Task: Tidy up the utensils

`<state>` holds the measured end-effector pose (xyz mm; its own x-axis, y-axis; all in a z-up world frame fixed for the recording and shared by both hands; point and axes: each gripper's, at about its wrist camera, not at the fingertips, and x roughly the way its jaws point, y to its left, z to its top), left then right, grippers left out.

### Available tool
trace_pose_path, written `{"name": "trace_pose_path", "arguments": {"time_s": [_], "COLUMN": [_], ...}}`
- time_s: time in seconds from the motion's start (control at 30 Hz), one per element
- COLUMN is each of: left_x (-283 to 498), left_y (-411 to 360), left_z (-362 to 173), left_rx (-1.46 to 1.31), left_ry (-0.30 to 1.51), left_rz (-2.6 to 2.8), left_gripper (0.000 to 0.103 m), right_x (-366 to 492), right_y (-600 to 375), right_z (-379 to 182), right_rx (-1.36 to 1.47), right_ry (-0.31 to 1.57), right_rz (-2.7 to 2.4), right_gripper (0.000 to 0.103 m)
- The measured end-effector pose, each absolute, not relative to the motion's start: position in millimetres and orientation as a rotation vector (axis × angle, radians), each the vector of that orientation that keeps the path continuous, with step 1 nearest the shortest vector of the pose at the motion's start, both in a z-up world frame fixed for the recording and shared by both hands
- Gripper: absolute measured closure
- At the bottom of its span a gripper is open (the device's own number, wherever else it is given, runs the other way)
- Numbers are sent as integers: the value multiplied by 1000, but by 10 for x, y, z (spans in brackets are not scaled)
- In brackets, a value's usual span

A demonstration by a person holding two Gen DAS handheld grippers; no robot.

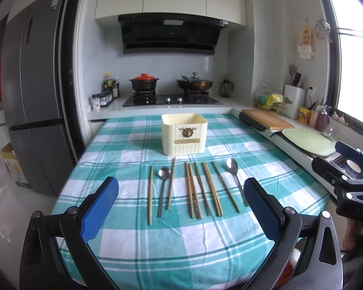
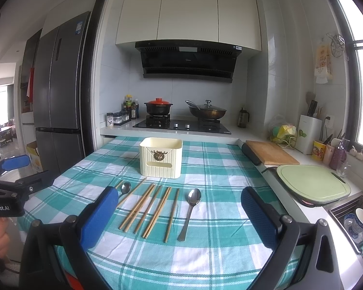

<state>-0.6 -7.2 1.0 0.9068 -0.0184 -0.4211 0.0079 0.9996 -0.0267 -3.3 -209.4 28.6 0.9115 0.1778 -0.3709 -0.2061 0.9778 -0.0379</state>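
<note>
A cream ribbed utensil box (image 1: 184,134) (image 2: 161,157) stands on the green checked tablecloth (image 1: 133,241) (image 2: 217,169). In front of it lie several wooden chopsticks (image 1: 203,189) (image 2: 147,207) and two metal spoons, one at the left (image 1: 163,188) (image 2: 124,189) and one at the right (image 1: 235,176) (image 2: 190,210). My left gripper (image 1: 181,210) is open and empty, held above the near side of the row. My right gripper (image 2: 179,217) is open and empty, above the right spoon's side. The right gripper also shows at the right edge of the left wrist view (image 1: 346,176).
A counter to the right holds a wooden board (image 2: 271,155), a green cutting board (image 2: 312,183) and a sink with dishes (image 2: 355,220). A stove with a red-lidded pot (image 2: 158,107) and a wok (image 2: 207,112) is behind the table. A fridge (image 2: 60,96) stands left.
</note>
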Motion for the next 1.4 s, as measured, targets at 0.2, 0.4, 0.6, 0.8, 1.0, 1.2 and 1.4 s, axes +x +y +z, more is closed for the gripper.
{"name": "trace_pose_path", "arguments": {"time_s": [0.2,0.4,0.6,0.8,1.0,1.2,1.4], "left_x": [16,10,54,74,135,234,292], "left_y": [-68,-62,-25,-43,-21,-5,66], "left_z": [2,-21,-41,-69,-132,-207,-272], "left_rx": [-25,-22,-9,8,13,-17,-39], "left_ry": [460,431,466,477,527,579,601], "left_rz": [-23,-18,2,26,47,52,48], "left_gripper": [0,0,0,0,0,0,0], "right_x": [-4,36,33,22,66,114,212], "right_y": [-2133,-2216,-2240,-2230,-2241,-2252,-2233], "right_z": [264,249,245,240,206,141,30], "right_rx": [-65,-28,-36,-41,-37,-40,-66], "right_ry": [389,401,399,392,417,447,502], "right_rz": [197,151,129,139,150,126,113], "right_gripper": [0,0,0,0,0,0,0]}}
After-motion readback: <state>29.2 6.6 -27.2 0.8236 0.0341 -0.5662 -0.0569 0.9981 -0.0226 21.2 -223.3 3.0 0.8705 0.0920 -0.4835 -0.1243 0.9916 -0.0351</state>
